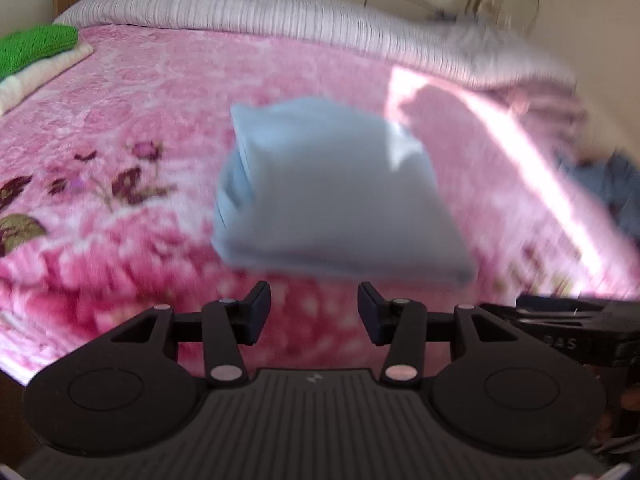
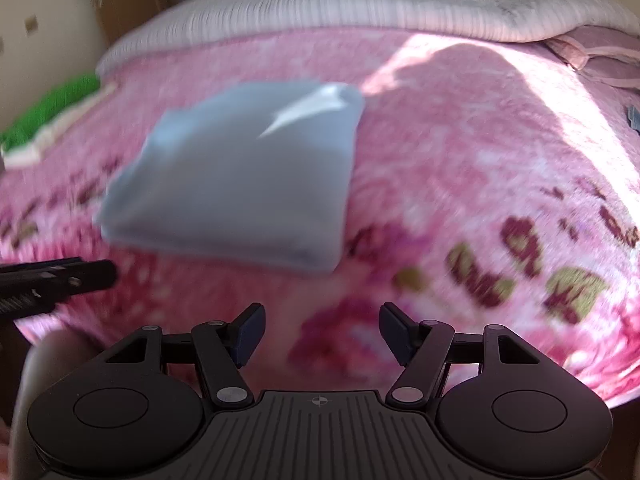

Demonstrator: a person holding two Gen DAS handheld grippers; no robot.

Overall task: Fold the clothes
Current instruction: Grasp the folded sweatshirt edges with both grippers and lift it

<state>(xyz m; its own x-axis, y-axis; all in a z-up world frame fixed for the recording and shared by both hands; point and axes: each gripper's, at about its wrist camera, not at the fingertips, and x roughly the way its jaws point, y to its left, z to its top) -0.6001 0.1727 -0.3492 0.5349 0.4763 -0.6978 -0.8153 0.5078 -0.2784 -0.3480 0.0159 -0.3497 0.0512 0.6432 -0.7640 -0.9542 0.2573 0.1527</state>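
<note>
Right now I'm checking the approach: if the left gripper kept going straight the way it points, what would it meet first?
Probably the folded light blue garment dead ahead of the open left gripper, though the pink floral blanket just before it might come first; blur hides the depth.

Two close wrist views angled down, sharing the folded blue garment (image 1: 332, 192).

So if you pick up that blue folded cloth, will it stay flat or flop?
The blue folded cloth would probably droop and unfold if lifted by one edge, since its stacked layers look soft. It likely weighs little. It won't roll, lying flat on the pink blanket.
</note>
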